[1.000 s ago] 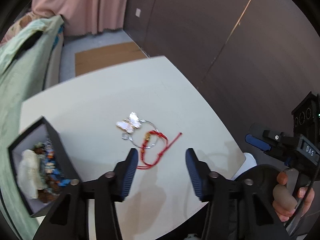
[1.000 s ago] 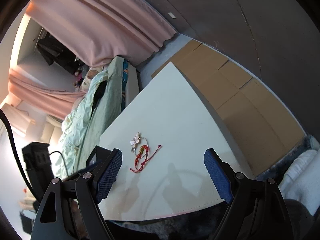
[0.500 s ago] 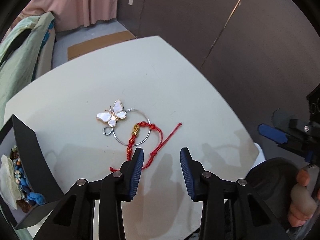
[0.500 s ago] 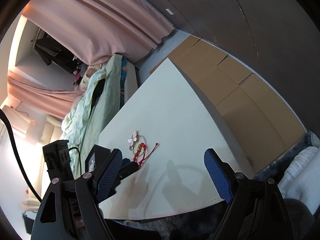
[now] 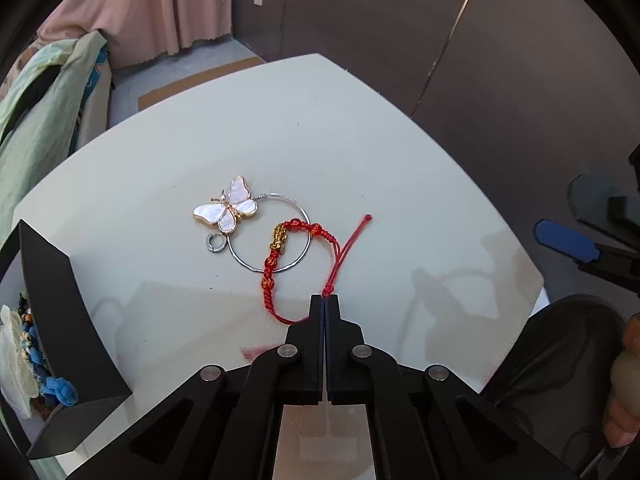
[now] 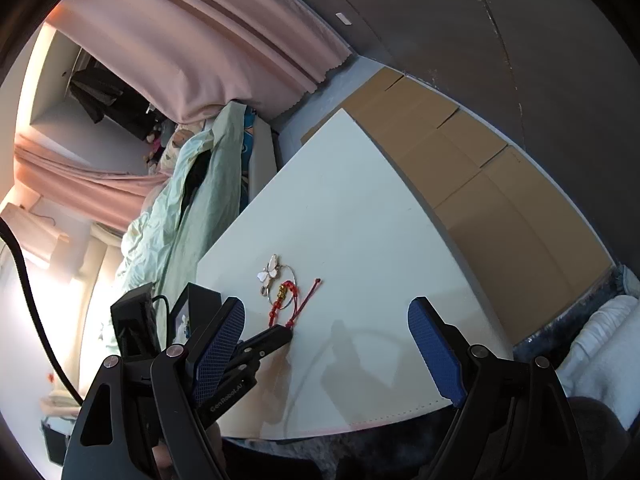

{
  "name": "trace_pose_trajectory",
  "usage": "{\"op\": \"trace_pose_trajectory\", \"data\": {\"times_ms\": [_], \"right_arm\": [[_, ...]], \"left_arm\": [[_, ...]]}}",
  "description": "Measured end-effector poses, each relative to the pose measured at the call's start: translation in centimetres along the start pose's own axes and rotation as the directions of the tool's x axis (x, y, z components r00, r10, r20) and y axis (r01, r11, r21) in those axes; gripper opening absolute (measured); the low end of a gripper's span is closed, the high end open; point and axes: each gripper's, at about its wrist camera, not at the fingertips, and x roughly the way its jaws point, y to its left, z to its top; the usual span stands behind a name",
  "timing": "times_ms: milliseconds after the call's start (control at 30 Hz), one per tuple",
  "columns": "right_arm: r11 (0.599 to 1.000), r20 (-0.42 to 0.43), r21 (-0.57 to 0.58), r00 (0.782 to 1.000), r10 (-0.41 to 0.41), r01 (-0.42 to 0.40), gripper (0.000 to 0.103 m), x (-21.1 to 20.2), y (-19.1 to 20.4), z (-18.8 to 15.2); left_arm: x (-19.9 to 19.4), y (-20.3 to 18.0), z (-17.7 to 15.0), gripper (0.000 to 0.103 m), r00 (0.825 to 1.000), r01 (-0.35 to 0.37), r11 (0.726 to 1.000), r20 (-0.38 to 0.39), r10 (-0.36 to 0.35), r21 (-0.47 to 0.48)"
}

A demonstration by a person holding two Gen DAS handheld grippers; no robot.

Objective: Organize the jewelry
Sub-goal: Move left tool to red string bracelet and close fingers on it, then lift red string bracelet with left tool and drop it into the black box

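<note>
red bracelet [image 5: 304,248] | pearly-white butterfly pendant [image 5: 228,210] | white table [image 5: 280,128]

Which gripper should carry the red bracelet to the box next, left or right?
Left. The left gripper is shut on the red bracelet cord, and the black box sits on its side of the table. The right gripper hangs open, off to the side, holding nothing.

A white table [image 5: 360,128] carries a red cord bracelet [image 5: 280,264], whose near loop reaches the closed fingertips. Just beyond lies a thin silver hoop [image 5: 270,236], with a butterfly pendant [image 5: 228,210] and a small ring [image 5: 215,243] left of it.
</note>
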Motion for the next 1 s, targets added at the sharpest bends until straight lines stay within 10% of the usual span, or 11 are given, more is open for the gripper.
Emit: {"op": "trace_pose_trajectory", "data": {"times_ms": [567,833,933,1000], "right_arm": [[0.999,-0.045,-0.04,0.999,0.009,-0.011,0.083,1.9,1.6,-0.2],[0.999,-0.047,-0.026,0.999,0.021,-0.022,0.082,2.5,2.1,-0.4],[0.999,-0.048,-0.032,0.999,0.017,-0.018,0.082,2.5,2.2,-0.4],[0.999,-0.043,-0.028,0.999,0.017,-0.018,0.082,2.2,2.0,-0.4]], "left_arm": [[-6.7,2.5,2.0,0.0,0.99,0.053,0.996,0.131,-0.043,-0.074],[-5.0,2.1,2.3,0.002,0.991,0.125,0.989,0.063,-0.12,-0.077],[-3.8,1.9,2.3,0.03,0.987,0.162,0.981,0.034,-0.16,-0.11],[-3.7,1.7,2.4,0.076,0.988,0.153,0.982,0.048,-0.149,-0.111]]}}
